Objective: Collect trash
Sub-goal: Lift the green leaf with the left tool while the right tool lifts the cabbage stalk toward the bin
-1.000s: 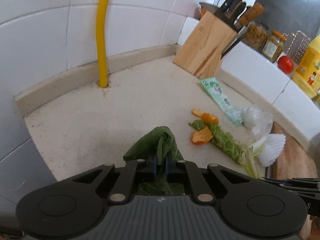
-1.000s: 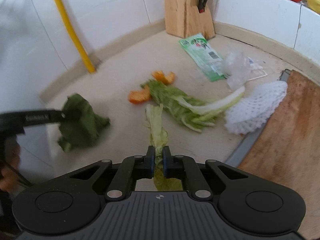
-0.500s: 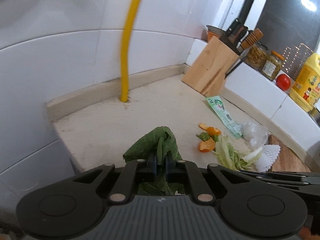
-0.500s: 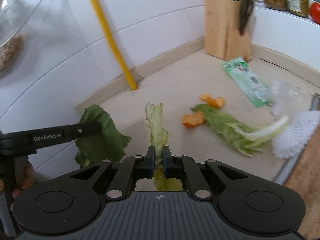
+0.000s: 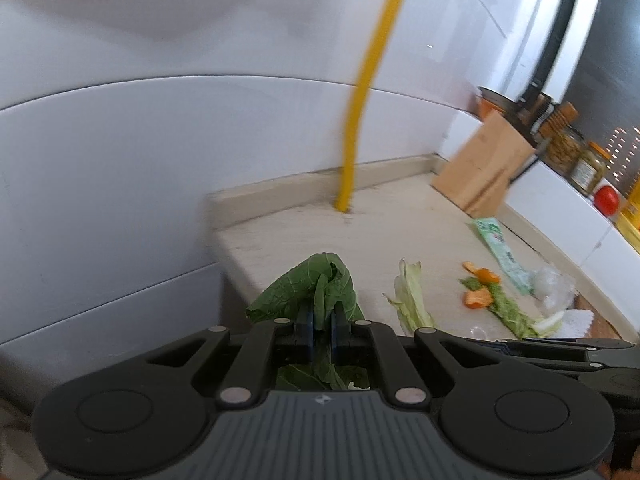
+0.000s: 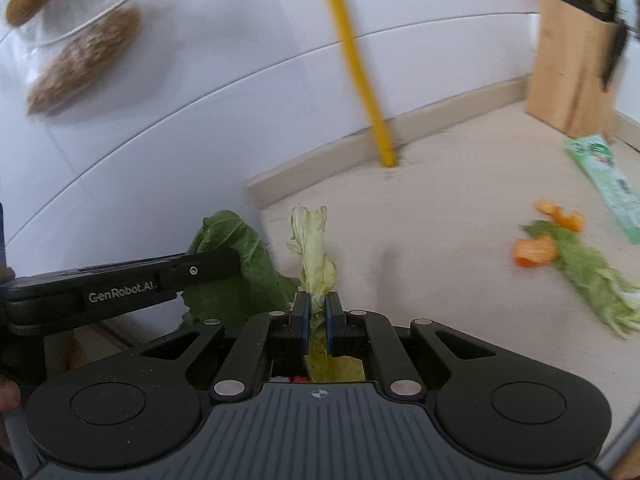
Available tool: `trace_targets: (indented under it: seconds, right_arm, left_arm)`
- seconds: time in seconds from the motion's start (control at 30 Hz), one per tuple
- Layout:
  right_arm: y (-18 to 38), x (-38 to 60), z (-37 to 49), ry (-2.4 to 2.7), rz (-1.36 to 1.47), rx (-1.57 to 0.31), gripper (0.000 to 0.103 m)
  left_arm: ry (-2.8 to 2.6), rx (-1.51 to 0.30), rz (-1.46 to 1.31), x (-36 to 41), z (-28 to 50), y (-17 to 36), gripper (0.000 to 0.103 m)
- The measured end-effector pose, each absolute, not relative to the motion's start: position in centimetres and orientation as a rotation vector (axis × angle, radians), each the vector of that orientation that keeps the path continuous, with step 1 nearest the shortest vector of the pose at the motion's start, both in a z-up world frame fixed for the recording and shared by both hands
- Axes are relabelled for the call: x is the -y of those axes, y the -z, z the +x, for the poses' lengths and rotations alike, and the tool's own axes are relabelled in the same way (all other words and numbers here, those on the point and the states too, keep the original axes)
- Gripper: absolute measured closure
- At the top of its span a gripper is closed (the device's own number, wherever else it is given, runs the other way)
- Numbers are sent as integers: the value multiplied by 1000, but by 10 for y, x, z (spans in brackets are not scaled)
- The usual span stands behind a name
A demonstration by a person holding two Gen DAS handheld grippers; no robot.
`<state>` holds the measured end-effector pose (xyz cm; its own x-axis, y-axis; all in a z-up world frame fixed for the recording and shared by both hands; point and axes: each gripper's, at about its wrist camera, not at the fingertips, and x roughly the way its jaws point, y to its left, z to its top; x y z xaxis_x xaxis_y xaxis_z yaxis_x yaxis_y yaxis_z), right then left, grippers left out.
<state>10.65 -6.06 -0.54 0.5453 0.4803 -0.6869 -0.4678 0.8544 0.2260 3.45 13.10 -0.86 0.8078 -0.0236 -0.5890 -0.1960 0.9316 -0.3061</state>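
The left gripper (image 5: 321,322) pinches a dark leaf (image 5: 316,284), the right gripper (image 6: 316,312) a pale leaf (image 6: 314,240), both near the counter's (image 6: 440,220) left edge. Peels (image 6: 534,250), a cabbage piece (image 6: 592,276) and a wrapper (image 6: 604,184) remain on it.

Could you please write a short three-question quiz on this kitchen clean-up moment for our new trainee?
1. What does the left gripper hold?
2. True or false: the right gripper is empty.
3. Which scrap lies on the counter: A) orange peel, B) eggshell, C) banana skin?

Key:
1. A dark green leaf.
2. False; it is shut on a pale cabbage leaf.
3. A.
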Motion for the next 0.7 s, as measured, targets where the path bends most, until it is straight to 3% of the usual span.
trace_targets:
  seconds: [0.7]
  right_arm:
    - [43,-51,101,-703,-101,-908,92]
  left_arm:
    - [-282,-664,-435,-209,-23,38,99]
